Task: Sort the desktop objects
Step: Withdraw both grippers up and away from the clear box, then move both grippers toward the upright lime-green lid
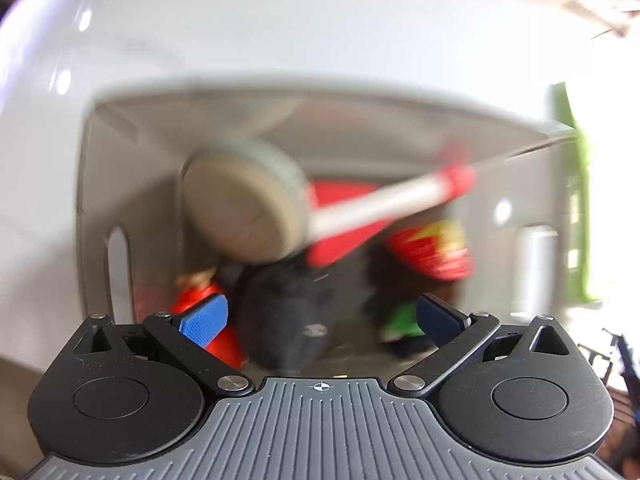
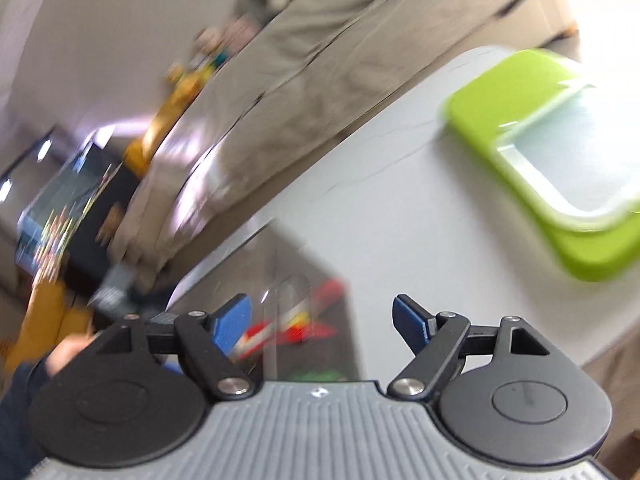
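1. The sorted things lie in a grey plastic bin (image 1: 120,152) on the white table (image 1: 280,20). Seen from the left wrist, it holds a round beige disc-shaped object (image 1: 244,208), a white stick with red ends (image 1: 384,200) leaning across a red flat piece (image 1: 340,216), a red-and-yellow packet (image 1: 432,252), a dark lump (image 1: 288,308), a small green thing (image 1: 404,316) and a red figure-like object (image 1: 200,300). Blur keeps me from naming them more closely.
2. The left gripper (image 1: 320,316) points steeply down into the bin. Its blue pads stand wide apart with nothing clamped; the dark lump lies below the gap, and I cannot tell whether anything touches it.
3. The right gripper (image 2: 322,322) is also spread and empty. The corner of the bin (image 2: 304,264) shows beneath it, and a lime-green lidded container (image 2: 532,140) sits well apart on the table (image 2: 380,200), towards the upper right of that view.
4. A hand and dark sleeve (image 2: 60,360) show at the lower left edge of the right wrist view.
5. Judged step: between picks. Both claws are empty, so an item has probably been dropped or the next is being chosen.
6. The next move likely calls for settling one gripper over a single item, squaring the pads on it and closing without snagging neighbours. The crossed stick could catch.
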The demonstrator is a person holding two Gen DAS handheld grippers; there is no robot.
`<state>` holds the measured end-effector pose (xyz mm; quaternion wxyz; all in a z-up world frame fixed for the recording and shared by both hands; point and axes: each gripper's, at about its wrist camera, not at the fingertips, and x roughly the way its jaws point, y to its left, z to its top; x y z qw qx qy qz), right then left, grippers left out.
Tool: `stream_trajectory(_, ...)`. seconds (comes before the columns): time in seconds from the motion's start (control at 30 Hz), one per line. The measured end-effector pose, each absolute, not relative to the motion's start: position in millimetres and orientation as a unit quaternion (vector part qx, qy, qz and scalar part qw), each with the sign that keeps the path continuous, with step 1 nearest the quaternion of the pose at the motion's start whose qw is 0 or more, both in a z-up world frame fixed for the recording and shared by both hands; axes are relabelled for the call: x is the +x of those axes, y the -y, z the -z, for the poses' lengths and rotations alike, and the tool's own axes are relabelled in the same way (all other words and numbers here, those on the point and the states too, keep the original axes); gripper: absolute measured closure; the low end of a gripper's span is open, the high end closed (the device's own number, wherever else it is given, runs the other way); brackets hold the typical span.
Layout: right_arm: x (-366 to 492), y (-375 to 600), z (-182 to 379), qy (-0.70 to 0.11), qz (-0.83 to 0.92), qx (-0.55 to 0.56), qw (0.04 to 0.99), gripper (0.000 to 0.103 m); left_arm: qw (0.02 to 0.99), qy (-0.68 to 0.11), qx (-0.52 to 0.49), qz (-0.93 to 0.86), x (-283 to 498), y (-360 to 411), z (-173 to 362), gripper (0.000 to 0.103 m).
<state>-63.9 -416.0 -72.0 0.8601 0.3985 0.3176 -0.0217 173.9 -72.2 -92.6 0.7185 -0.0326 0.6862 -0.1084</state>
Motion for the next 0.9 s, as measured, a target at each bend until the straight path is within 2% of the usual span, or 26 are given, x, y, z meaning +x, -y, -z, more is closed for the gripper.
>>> stream_trajectory(0.07, -91, 445, 87, -0.293, 0.098, 0.437, 0.845, 0.018, 0.738, -0.652, -0.062, 0.165, 161, 91, 62, 0.0)
stream_trajectory(0.23, -154, 501, 132, -0.239, 0.195, 0.536, 0.786, 0.018, 0.728, -0.588, -0.132, 0.326, 134, 178, 23, 0.0)
stream_trajectory(0.37, -180, 525, 160, -0.196, 0.21, 0.577, 0.765, 0.025, 0.683, -0.588, -0.166, 0.4, 122, 262, 55, 0.0)
stream_trajectory(0.53, -197, 536, 189, -0.165, 0.183, 0.612, 0.751, 0.026, 0.645, -0.634, -0.241, 0.351, 128, 334, 153, 0.0)
stream_trajectory(0.67, -210, 542, 201, -0.136, 0.152, 0.61, 0.766, 0.025, 0.62, -0.634, -0.3, 0.352, 133, 358, 211, 0.0)
stream_trajectory(0.9, -225, 555, 206, -0.087, 0.128, 0.605, 0.781, 0.02, 0.606, -0.632, -0.317, 0.365, 138, 357, 243, 0.0)
